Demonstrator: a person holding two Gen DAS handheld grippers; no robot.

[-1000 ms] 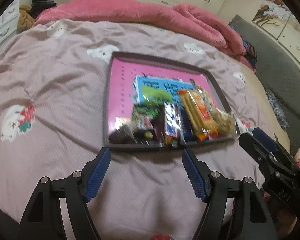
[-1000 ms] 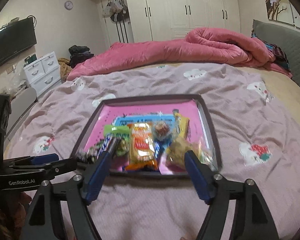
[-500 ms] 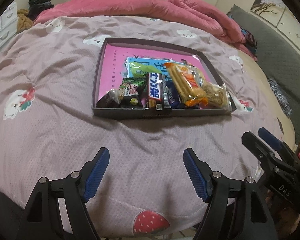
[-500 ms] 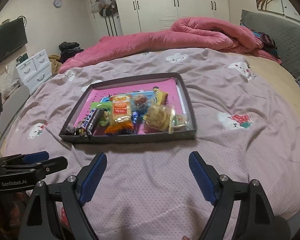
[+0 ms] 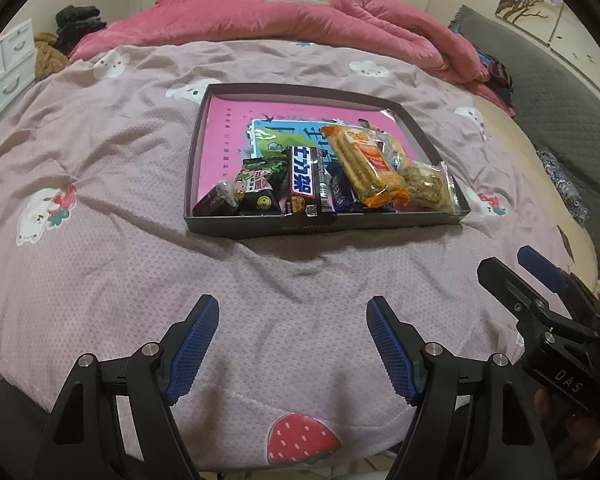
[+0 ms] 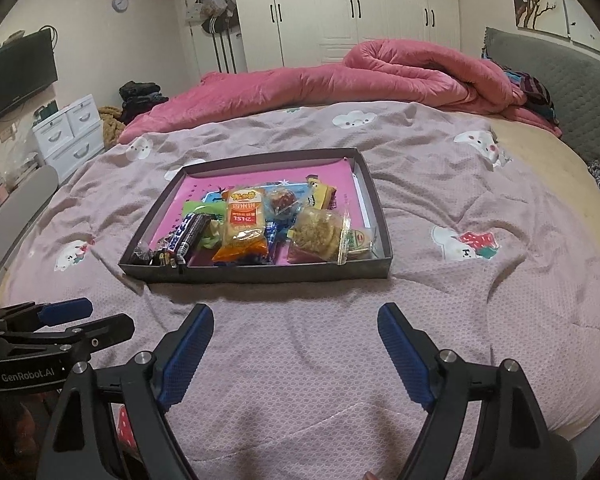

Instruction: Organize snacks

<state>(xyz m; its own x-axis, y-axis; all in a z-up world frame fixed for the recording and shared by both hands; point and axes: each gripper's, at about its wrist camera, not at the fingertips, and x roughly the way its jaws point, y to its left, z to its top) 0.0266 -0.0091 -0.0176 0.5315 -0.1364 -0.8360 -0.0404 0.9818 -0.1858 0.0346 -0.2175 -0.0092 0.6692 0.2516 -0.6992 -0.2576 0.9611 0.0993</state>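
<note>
A flat dark cardboard box [image 5: 418, 132] of wrapped snacks [image 5: 364, 164] sits on the pink bed cover [image 5: 100, 184], long side running 9 to 3 o'clock. Left gripper [image 5: 292, 344] and right gripper [image 6: 296, 350] jaws gape wide, holding nothing.

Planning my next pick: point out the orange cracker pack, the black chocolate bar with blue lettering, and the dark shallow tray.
orange cracker pack [image 5: 364, 164], left wrist view, pack's middle
black chocolate bar with blue lettering [image 5: 305, 178], left wrist view, blue label
dark shallow tray [image 6: 260, 272], right wrist view, near wall
</note>
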